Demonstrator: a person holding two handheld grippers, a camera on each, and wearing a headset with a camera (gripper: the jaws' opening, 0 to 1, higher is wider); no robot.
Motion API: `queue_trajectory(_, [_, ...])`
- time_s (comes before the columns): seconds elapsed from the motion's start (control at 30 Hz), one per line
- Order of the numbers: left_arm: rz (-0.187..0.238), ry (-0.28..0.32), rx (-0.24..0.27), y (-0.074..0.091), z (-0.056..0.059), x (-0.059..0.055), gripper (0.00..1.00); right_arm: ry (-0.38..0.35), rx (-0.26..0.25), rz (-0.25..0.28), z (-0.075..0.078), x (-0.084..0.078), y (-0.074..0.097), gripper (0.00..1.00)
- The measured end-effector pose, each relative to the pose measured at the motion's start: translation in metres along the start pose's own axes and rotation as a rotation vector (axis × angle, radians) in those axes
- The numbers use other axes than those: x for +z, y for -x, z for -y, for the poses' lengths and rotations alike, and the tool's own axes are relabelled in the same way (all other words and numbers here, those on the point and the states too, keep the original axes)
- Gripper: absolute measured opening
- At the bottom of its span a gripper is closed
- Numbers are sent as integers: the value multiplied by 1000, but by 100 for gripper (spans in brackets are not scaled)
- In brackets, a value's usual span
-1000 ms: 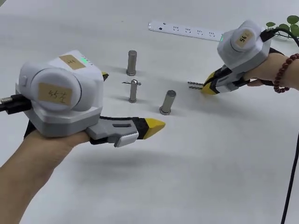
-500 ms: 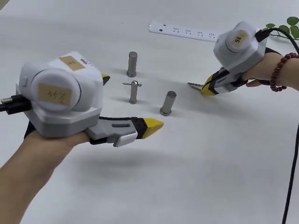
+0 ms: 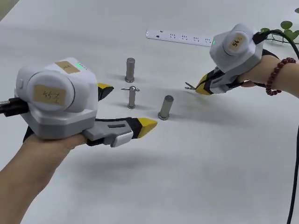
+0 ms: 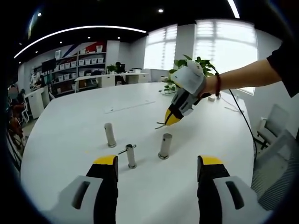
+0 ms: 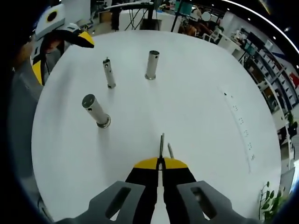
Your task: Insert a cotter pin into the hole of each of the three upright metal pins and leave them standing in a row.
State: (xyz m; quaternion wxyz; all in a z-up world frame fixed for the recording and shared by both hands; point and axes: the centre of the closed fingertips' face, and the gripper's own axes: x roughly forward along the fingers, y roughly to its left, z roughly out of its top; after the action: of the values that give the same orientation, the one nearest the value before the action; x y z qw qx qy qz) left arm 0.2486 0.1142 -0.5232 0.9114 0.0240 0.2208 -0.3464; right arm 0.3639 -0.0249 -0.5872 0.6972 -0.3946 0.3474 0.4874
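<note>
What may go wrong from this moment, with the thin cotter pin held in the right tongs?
1. The right tongs are shut on just the end of the thin wire cotter pin; it may twist or slip when pressed into a hole.
2. The nearest bare grey metal cylinder seems to stand loose on the white table; a sideways push may tip it.
3. The open left tongs hover near the middle cylinder, already pinned; a bump may topple it.

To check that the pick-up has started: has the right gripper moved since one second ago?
Yes, slightly: the right gripper, holding a cotter pin, has lifted, nearer the power strip in the head view.
</note>
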Motion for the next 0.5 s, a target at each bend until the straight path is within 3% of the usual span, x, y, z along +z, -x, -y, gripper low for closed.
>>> queue_trajectory(0.33, [-27, 23, -54, -3, 17, -1, 56, 95, -42, 84, -19, 20, 28, 0])
queue_trajectory(0.5, [-15, 24, -63, -5, 20, 6, 52, 134, -58, 133, -34, 32, 42, 0])
